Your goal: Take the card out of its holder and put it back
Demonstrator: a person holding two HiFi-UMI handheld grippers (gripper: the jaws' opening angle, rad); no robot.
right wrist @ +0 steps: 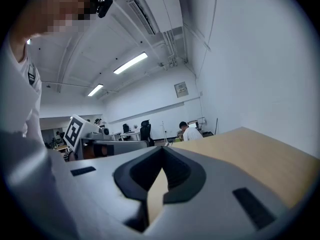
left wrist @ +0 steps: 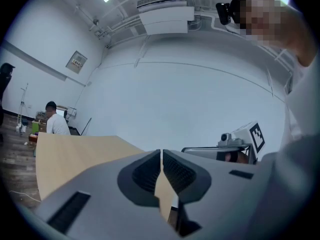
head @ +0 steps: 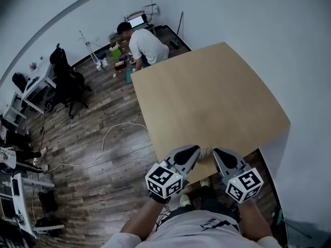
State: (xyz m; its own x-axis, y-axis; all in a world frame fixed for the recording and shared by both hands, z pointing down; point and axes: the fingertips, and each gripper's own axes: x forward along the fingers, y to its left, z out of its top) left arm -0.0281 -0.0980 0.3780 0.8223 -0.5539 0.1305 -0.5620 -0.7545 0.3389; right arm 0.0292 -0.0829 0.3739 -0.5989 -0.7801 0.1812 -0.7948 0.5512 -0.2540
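Note:
No card or holder shows in any view. In the head view both grippers hang side by side over the near edge of the bare wooden table (head: 207,97). My left gripper (head: 193,151) is shut, its jaw tips meeting with nothing between them (left wrist: 161,153). My right gripper (head: 217,153) is shut as well, tips touching and empty (right wrist: 162,151). A small pale thing (head: 206,152) sits between the two grippers at the table edge; I cannot tell what it is. Each gripper view catches the other gripper's marker cube (left wrist: 256,134) (right wrist: 76,130) close beside it.
A person in a white shirt (head: 147,44) crouches on the floor beyond the table's far left corner, among small items. A black office chair (head: 66,79) and desks stand at the left. A white cable (head: 103,141) trails across the wood floor. A white wall runs along the table's right side.

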